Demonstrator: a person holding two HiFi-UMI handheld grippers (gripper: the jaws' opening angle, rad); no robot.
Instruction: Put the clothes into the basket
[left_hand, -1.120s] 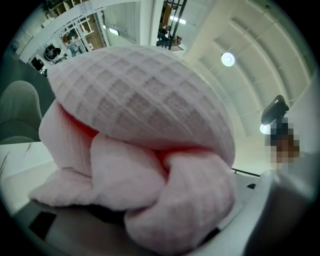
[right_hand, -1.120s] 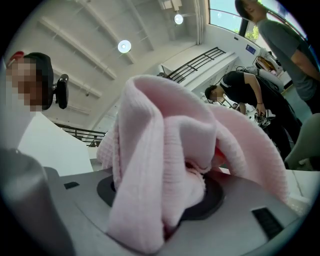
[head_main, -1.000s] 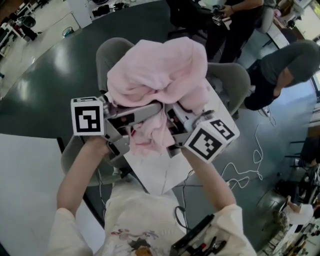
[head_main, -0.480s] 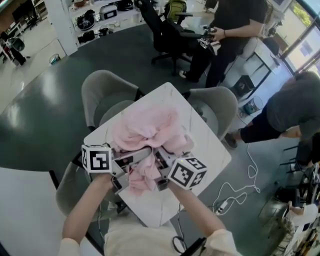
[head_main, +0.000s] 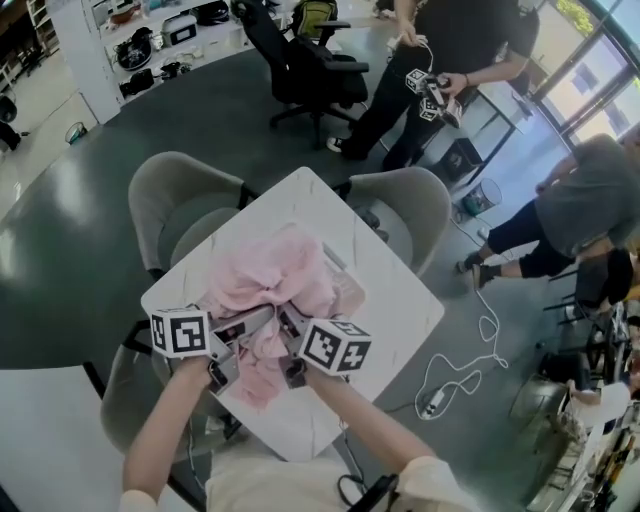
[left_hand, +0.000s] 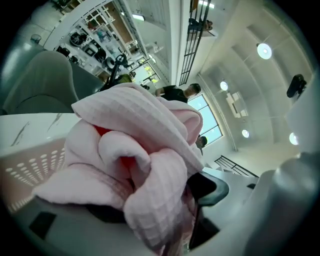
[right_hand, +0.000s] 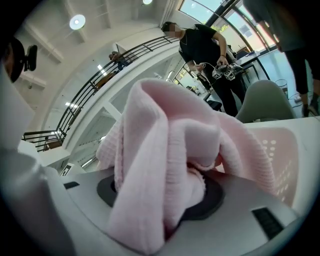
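A bundle of pink clothes (head_main: 268, 285) hangs low over a pale pink perforated basket (head_main: 347, 292) on the white marble table (head_main: 400, 315). My left gripper (head_main: 250, 328) grips the bundle from the left and my right gripper (head_main: 290, 345) from the right, both shut on the cloth. In the left gripper view the waffle-knit clothes (left_hand: 145, 150) fill the jaws, with the basket wall (left_hand: 30, 167) just below. The right gripper view shows the clothes (right_hand: 165, 155) draped over its jaws and the basket rim (right_hand: 282, 145) at the right. Most of the basket is hidden under the cloth.
Grey chairs (head_main: 175, 200) (head_main: 405, 205) stand at the table's far sides, another (head_main: 125, 400) at the near left. People (head_main: 450, 60) (head_main: 580, 200) stand beyond and to the right. A black office chair (head_main: 300, 70) and a floor cable (head_main: 470, 350) lie further off.
Both grippers have sunk with the pink bundle, from up near the head camera to just above the basket on the table. Their hold on the cloth has not changed.
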